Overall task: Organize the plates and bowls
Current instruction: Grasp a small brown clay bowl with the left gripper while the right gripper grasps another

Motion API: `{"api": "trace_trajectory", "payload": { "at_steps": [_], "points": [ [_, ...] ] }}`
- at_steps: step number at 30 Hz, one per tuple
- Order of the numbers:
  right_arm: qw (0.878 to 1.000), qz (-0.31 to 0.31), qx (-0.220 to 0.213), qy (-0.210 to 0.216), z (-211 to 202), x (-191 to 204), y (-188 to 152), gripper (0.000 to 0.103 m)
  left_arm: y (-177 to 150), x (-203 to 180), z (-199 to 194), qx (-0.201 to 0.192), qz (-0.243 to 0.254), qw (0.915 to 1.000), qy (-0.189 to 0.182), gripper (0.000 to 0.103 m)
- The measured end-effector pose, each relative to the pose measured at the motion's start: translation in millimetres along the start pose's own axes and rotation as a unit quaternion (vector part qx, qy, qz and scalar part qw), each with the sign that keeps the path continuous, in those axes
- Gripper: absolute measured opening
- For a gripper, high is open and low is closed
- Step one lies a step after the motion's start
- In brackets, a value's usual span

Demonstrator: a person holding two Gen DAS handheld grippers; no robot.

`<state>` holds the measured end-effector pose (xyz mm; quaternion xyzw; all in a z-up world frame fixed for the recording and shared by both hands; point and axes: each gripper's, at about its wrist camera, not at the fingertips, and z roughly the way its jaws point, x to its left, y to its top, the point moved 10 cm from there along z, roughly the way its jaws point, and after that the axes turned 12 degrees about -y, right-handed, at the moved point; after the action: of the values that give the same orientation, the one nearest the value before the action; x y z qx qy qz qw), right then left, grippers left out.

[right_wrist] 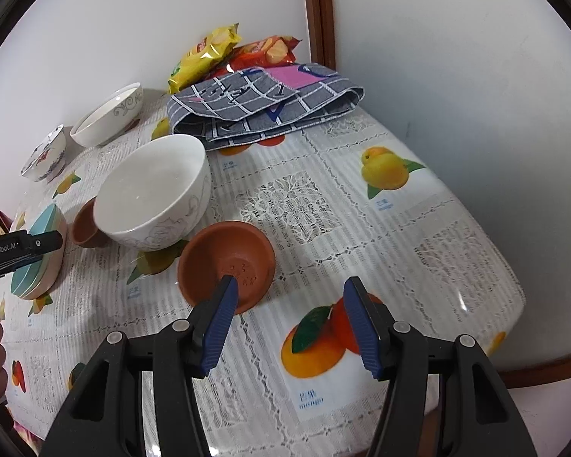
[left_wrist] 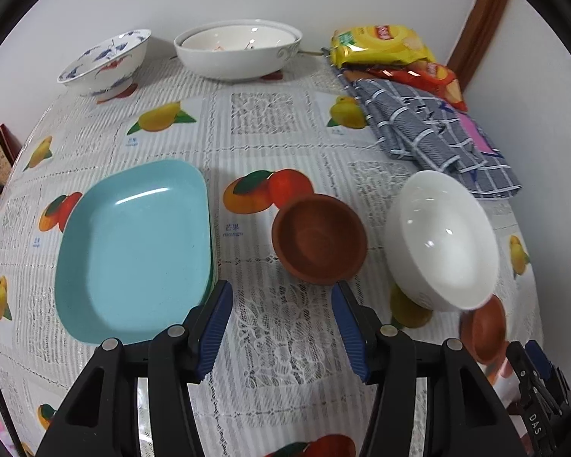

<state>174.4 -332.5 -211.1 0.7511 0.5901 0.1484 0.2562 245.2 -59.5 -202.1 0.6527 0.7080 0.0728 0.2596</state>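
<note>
**Open claws over a fruit-print surface**

Both claws stand apart with nothing between their blue ribbed pads: the left claw (left_wrist: 281,304) over bare lace-pattern cloth, the right claw (right_wrist: 291,304) just beside a shallow terracotta saucer (right_wrist: 228,266). Past the left claw, a pale blue squarish plate (left_wrist: 133,251) tops a small stack, with a small terracotta bowl (left_wrist: 319,240) and a plain white bowl (left_wrist: 441,243) near it. Farther back lie a grey checked cloth (left_wrist: 430,129), yellow and red snack packets (left_wrist: 380,45), a wide white bowl (left_wrist: 240,49) and a blue-patterned bowl (left_wrist: 106,61). White walls and brown wooden trim (right_wrist: 318,11) close in the surface (right_wrist: 418,247).
</note>
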Motion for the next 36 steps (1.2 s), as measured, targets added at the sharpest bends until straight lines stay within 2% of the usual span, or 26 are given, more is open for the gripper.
{"api": "trace_trajectory", "payload": {
  "at_steps": [6,12,18,20,24,33,36],
  "points": [
    [1.0,0.004,0.008,0.014,18,4,6,0.058,7,1,19,0.007,-0.005,0.9999,0.013,0.052],
    [0.999,0.001,0.02,0.024,35,11,9,0.052,12,3,35,0.016,-0.018,0.9997,0.011,0.051],
    [0.999,-0.003,0.031,0.027,46,18,7,0.041,17,1,43,0.013,-0.015,0.9997,0.011,0.051],
    [0.999,-0.005,0.034,0.025,49,19,6,0.037,18,0,46,0.014,-0.015,0.9998,0.008,0.049],
    [0.999,-0.005,0.031,0.023,49,18,8,0.035,20,-4,52,0.02,-0.019,0.9996,-0.001,0.044],
    [0.999,-0.008,0.028,0.019,52,21,11,0.032,19,-5,64,0.033,-0.019,0.9993,0.004,0.031],
    [0.999,-0.005,0.029,0.024,52,23,12,0.026,20,-6,64,0.034,-0.016,0.9993,0.006,0.029]
  ]
}}
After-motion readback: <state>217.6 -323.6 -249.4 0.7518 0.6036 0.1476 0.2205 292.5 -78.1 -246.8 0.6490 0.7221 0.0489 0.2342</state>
